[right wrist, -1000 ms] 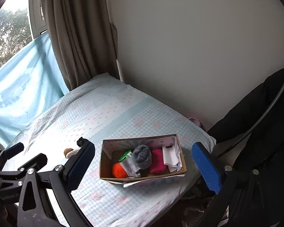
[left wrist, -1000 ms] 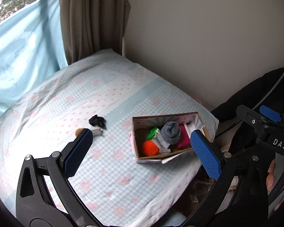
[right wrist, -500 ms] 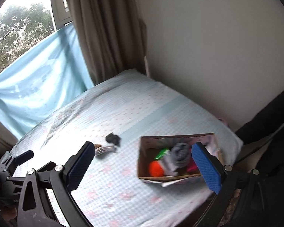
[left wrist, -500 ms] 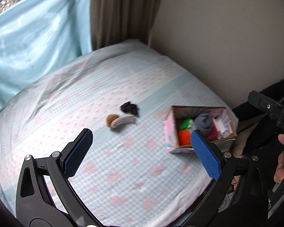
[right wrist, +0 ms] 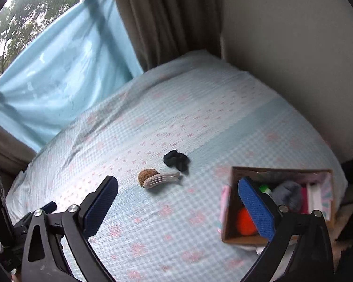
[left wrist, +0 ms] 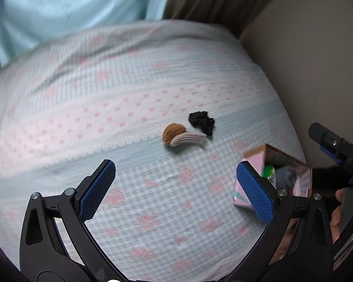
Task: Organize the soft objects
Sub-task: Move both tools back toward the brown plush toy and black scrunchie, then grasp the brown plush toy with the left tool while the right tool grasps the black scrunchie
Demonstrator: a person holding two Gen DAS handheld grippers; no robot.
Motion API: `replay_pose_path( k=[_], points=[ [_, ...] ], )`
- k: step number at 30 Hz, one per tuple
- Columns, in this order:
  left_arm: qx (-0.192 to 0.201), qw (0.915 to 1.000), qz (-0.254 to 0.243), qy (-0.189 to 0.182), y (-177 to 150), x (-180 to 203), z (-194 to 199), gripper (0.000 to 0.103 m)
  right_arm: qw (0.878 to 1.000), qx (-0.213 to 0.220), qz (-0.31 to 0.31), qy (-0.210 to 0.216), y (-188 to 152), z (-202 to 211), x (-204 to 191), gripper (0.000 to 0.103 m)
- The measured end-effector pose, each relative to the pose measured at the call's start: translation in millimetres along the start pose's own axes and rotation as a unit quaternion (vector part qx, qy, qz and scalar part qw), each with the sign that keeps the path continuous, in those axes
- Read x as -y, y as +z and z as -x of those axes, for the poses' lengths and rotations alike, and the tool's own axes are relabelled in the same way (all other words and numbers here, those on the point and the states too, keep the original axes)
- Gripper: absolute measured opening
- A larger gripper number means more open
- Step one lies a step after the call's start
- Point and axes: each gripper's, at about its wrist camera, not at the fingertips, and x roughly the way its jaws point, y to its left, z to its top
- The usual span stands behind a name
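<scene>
On the checked bedspread lie a brown pompom with a grey ribbed piece [left wrist: 181, 136] [right wrist: 156, 178] and, just beyond it, a crumpled black cloth [left wrist: 202, 122] [right wrist: 176, 160]. A cardboard box [left wrist: 287, 162] [right wrist: 230, 211] at the bed's right edge holds an orange ball [right wrist: 246, 221], a grey rolled sock [right wrist: 288, 193], and green, pink and white items. My left gripper [left wrist: 176, 191] is open above the bedspread, short of the pompom. My right gripper [right wrist: 177, 208] is open too, its right finger in front of the box. Neither holds anything.
A light blue curtain [right wrist: 58, 70] and a brown drape [right wrist: 167, 16] hang behind the bed, with a beige wall [right wrist: 294, 47] to the right. A hand [left wrist: 341, 213] holds the other gripper at the left wrist view's right edge. The bed drops off beside the box.
Both views have swung left and down toward the bed. The pompom and black cloth now sit near the centre, and the box has slid to the right edge. Nothing was grasped.
</scene>
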Motion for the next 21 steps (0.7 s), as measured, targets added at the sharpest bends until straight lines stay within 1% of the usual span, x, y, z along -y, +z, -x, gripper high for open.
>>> replay_pose_path(
  k=[4,8,11,13,15,20,21],
  points=[
    [-0.028,0.9988,0.039,0.001,14,-11,-48,0.102,0.999,-0.04,0.008,0.013,17,-52,0,0.102],
    [-0.052,0.997,0.057,0.004,28,-11,-99,0.1,0.997,-0.072,0.015,0.02,31,-99,4,0.102],
    [-0.069,0.996,0.056,0.008,37,-8,-134,0.099,0.995,-0.096,0.029,0.028,40,-138,8,0.102],
    [-0.081,0.9955,0.048,0.013,40,-5,-158,0.095,0.993,-0.108,0.044,0.026,45,-161,10,0.102],
    [-0.092,0.9948,0.042,0.017,42,-3,-182,0.094,0.99,-0.125,0.056,0.027,48,-187,13,0.102],
    [-0.11,0.993,0.037,0.021,44,1,-229,0.092,0.983,-0.164,0.077,0.029,46,-239,16,0.101],
    [-0.113,0.9927,0.037,0.021,44,2,-237,0.091,0.982,-0.17,0.082,0.029,45,-248,16,0.099]
  ],
)
